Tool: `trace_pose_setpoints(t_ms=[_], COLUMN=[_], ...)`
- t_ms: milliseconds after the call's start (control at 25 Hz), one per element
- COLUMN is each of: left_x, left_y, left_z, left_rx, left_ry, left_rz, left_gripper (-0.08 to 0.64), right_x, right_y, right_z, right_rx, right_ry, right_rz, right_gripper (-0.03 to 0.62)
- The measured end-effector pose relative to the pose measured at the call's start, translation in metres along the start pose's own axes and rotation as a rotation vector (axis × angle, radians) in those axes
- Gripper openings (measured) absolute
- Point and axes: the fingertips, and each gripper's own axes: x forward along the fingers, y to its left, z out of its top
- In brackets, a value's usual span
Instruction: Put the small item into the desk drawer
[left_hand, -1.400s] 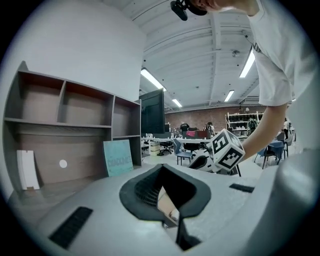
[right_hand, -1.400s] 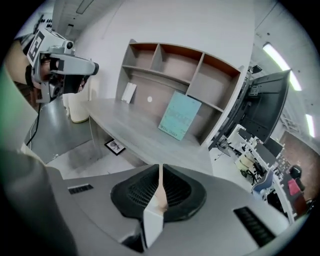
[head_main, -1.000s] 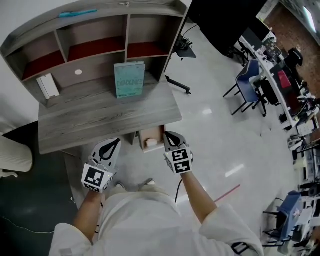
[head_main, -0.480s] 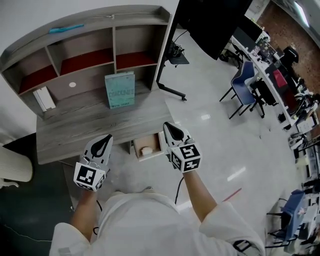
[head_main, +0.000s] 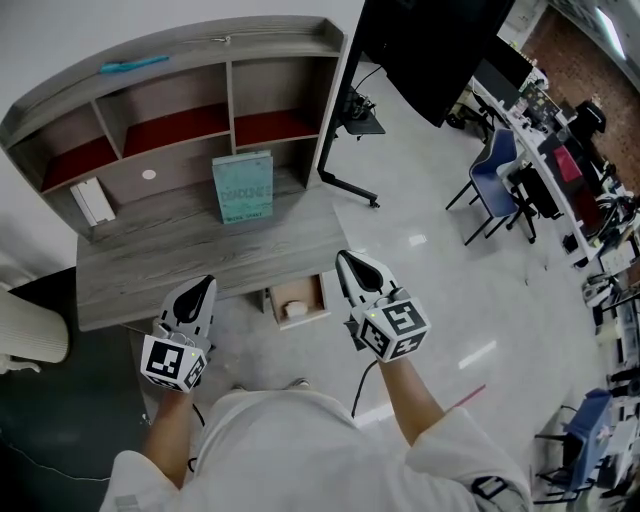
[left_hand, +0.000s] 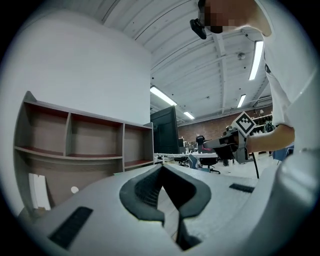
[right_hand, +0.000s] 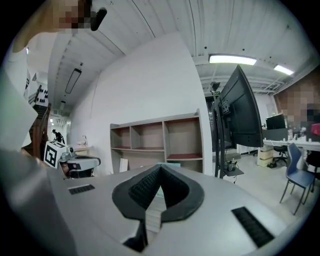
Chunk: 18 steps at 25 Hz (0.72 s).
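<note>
Under the front edge of the grey desk (head_main: 180, 262) a small wooden drawer (head_main: 271, 299) stands pulled out. A small white round item (head_main: 295, 309) lies inside it. My right gripper (head_main: 347, 259) hovers just right of the drawer, shut and empty, its tip pointing at the desk edge. My left gripper (head_main: 207, 284) hangs left of the drawer over the desk's front edge, also shut with nothing in it. In the left gripper view the left gripper (left_hand: 162, 169) shows its pads meeting. The right gripper (right_hand: 160, 168) shows the same in the right gripper view.
A hutch with open shelves stands on the desk, with a teal book (head_main: 243, 187) leaning against it and a white box (head_main: 92, 201) at its left. A black monitor on a stand (head_main: 430, 50) is right of the desk. Office chairs (head_main: 500, 165) are far right, a white chair (head_main: 30, 330) at left.
My right gripper has drawn back from the drawer, toward me and to the right. The left gripper has drifted slightly left. The drawer stays open with the white item inside.
</note>
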Motion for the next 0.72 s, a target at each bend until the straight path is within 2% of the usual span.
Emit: trace_pose_setpoints(t_ms=[200, 440, 720], left_x=[-0.004, -0.008, -0.02], left_y=[0.004, 0.009, 0.014], left_z=[-0.009, -0.011, -0.001], left_rx=[-0.037, -0.041, -0.032], left_ry=[-0.009, -0.01, -0.036], left_rz=[0.014, 0.035, 0.051], left_gripper=[0.005, 0.005, 0.005], right_x=[-0.017, -0.066, -0.09], right_y=[-0.011, -0.031, -0.035], right_z=[0.001, -0.019, -0.016], right_rx=[0.046, 0.094, 0.039], right_ry=[-0.033, 0.005, 0.01], right_rz=[-0.045, -0.187, -0.283], right_gripper=[-0.002, -0.002, -0.002])
